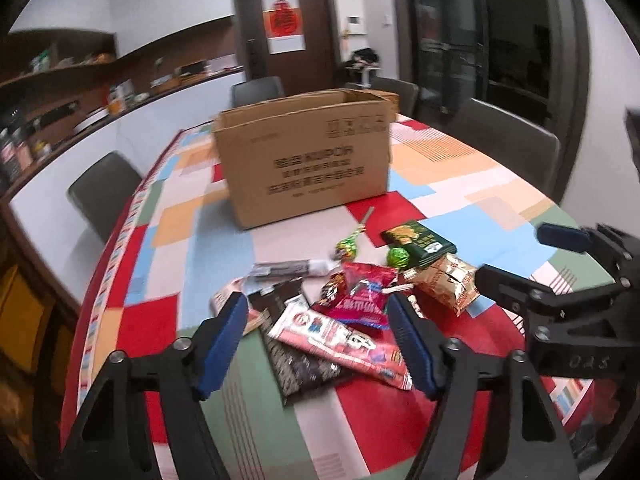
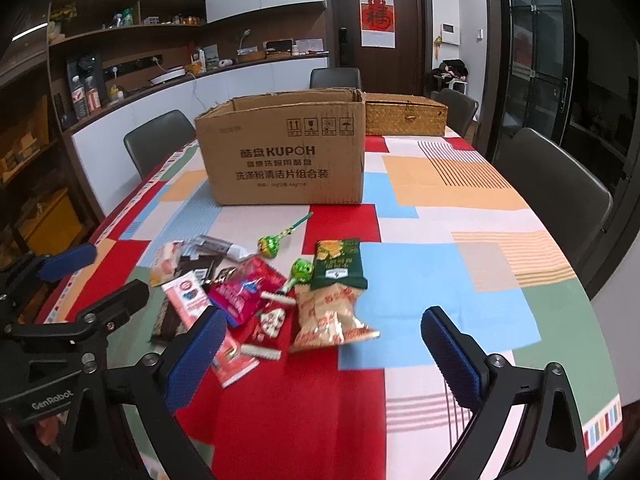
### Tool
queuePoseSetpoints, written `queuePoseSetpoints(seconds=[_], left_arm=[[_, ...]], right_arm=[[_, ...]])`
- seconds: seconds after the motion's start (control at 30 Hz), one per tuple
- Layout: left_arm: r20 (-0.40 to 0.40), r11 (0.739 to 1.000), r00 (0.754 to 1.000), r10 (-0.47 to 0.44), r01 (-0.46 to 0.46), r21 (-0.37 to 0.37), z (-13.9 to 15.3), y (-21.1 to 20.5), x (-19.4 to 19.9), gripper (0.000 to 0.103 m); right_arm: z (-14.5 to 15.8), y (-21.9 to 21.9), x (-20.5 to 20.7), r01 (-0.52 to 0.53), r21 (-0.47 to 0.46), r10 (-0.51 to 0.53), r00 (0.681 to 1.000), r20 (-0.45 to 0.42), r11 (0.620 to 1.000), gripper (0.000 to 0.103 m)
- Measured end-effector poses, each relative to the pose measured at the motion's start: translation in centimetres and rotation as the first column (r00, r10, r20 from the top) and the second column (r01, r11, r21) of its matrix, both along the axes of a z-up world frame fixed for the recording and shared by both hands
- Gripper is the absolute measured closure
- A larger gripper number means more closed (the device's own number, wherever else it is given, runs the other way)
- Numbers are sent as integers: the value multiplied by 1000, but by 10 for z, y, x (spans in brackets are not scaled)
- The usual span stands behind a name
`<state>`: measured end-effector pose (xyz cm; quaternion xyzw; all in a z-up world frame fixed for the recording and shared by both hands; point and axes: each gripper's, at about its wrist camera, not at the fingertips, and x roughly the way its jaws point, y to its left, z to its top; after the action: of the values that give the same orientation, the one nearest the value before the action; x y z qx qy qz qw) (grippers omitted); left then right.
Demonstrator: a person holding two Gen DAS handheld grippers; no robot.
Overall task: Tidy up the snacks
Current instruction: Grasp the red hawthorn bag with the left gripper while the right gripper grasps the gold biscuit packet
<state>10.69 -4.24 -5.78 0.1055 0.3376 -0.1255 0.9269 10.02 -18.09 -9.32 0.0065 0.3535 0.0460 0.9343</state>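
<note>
The cardboard box (image 2: 284,152) hides its inside and part of the wicker basket (image 2: 406,114) behind. A dark packet (image 1: 304,368) lies mostly buried, its print perhaps unreadable.

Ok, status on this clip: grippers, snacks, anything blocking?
Left gripper open, over the snack pile. Right gripper open, empty, near the gold bag. Cardboard box open behind. Nothing in the way.
</note>
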Motion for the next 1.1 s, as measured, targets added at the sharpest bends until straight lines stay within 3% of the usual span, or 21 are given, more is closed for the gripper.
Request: queuePoseSetpoints(seconds=[0.2, 0.5, 1.1], left_arm=[[-38, 994, 994, -100, 101, 33, -16, -15, 26, 44], [-146, 989, 979, -145, 145, -12, -42, -23, 61, 56], [-313, 985, 935, -169, 154, -73, -82, -38, 93, 67]], right_arm=[[-16, 0, 27, -41, 11, 41, 997, -61, 999, 21], [-40, 3, 60, -90, 30, 93, 983, -155, 996, 36], [-76, -9, 83, -82, 107, 111, 946, -303, 991, 49]])
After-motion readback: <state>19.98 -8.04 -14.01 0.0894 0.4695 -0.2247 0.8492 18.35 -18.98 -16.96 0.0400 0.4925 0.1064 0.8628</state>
